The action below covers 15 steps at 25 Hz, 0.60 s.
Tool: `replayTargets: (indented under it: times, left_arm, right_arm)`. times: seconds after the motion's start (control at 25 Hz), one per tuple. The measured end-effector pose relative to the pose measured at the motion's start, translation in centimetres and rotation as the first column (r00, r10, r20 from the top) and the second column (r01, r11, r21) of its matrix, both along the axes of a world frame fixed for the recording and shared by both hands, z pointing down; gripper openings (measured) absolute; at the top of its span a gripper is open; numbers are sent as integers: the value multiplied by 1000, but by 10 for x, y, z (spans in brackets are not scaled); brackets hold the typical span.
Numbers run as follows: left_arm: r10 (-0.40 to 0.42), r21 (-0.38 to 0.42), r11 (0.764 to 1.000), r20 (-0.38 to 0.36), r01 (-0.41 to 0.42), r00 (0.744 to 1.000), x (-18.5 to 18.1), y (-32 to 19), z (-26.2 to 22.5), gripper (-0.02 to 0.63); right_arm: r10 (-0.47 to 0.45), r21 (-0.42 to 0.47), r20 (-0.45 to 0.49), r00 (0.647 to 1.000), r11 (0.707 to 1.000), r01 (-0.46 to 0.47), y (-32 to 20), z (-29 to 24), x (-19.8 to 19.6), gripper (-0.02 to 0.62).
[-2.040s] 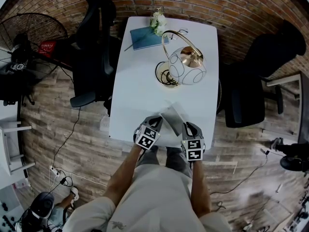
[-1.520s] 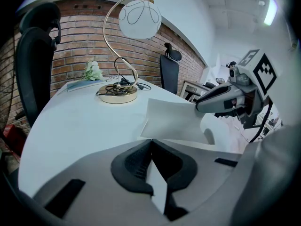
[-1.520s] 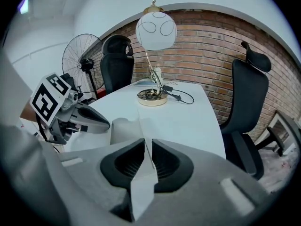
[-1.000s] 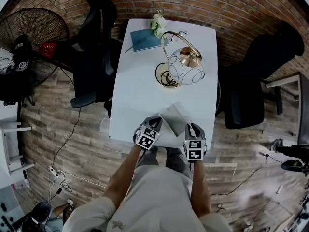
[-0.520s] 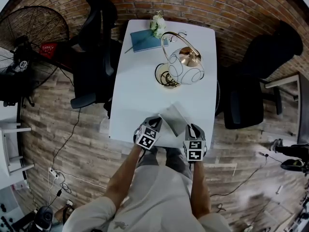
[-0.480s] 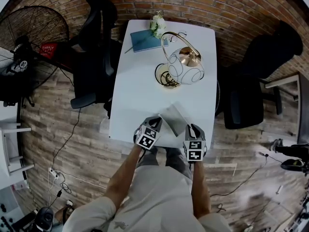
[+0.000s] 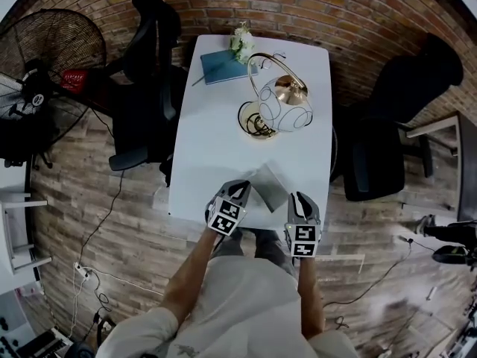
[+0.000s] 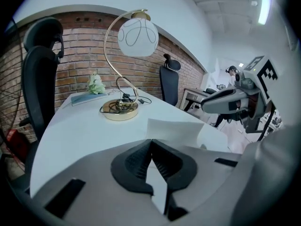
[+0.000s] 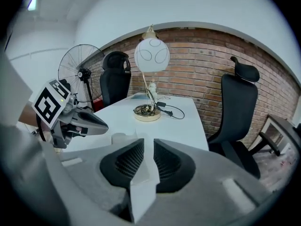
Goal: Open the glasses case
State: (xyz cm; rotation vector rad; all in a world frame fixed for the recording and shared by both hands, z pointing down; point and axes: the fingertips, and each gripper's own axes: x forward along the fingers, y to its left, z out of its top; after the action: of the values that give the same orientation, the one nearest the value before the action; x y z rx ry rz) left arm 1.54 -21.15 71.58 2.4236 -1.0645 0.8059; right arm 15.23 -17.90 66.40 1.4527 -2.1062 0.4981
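Observation:
The glasses case [image 7: 270, 187] is a flat pale grey piece lying on the white table [image 7: 223, 125] near its front edge. It also shows in the left gripper view [image 8: 176, 131] and, smaller, in the right gripper view [image 9: 117, 138]. My left gripper [image 7: 242, 189] hovers at the case's left edge, its jaws shut tip to tip [image 8: 151, 142] with nothing seen between them. My right gripper [image 7: 297, 198] hangs by the case's right corner, shut to a thin slit [image 9: 148, 142]. Only a pale strip shows in that slit. I cannot tell whether either gripper touches the case.
A gold lamp with a white globe [image 7: 287, 110] stands mid-table on a round base [image 7: 253, 121] with a cable. A teal notebook [image 7: 222, 64] and white flowers [image 7: 240, 42] lie at the far end. Black office chairs [image 7: 149, 88] [image 7: 387, 125] flank the table; a fan [image 7: 45, 58] stands left.
Both grippers have lifted a little toward the head camera, and their marker cubes look larger. The case lies where it was on the table.

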Motion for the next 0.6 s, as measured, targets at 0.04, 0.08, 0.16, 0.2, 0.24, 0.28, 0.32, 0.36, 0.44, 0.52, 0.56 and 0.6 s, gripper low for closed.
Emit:
replayTargets:
  times: [0.04,0.08,0.16,0.2,0.24,0.28,0.32,0.36,0.44,0.52,0.56,0.6]
  left_arm:
    - [-2,19,1000,-9,2,1000,0,-3,-9,6]
    - [-5,36,999,-18,5,1000,-1,-5,-18,6]
    - [-8,72,997,-42,11,999,-1,-10,-39,6]
    - [-8,92,996,-56,13,998,-1,-12,-49,6]
    - [-7,112,994,-68,14,998,-1,-13,-60,6]
    - [-4,132,991,-80,15,997,-1,-14,-71,6]
    - [-1,151,988,-91,15,996,-1,-14,-81,6]
    - [3,170,985,-102,15,995,-1,-14,-92,5]
    - [13,205,979,-123,13,992,-1,-13,-112,6]
    - [29,239,971,-142,6,989,0,-11,-131,6]
    - [39,255,967,-151,1,988,1,-10,-139,6]
    - [48,269,963,-159,-4,986,1,-9,-147,5]
  right_arm:
    - [-1,13,1,1000,1000,1,-1,-5,-1,58]
    - [-3,24,3,1000,1000,3,-1,-11,-3,58]
    - [-10,52,10,1000,999,10,-4,-24,-7,59]
    - [-13,67,14,1000,998,12,-5,-31,-10,59]
    - [-14,84,18,1000,996,13,-6,-40,-13,58]
    - [-15,100,26,1000,995,13,-7,-49,-16,59]
    - [-15,117,37,999,993,11,-8,-59,-19,58]
    - [-15,135,46,999,991,9,-9,-68,-22,59]
    - [-18,177,46,999,984,10,-10,-85,-24,59]
    - [-25,217,39,999,976,15,-11,-100,-26,60]
    - [-25,233,35,999,972,16,-12,-107,-28,60]
    - [-23,246,31,999,969,15,-13,-113,-29,58]
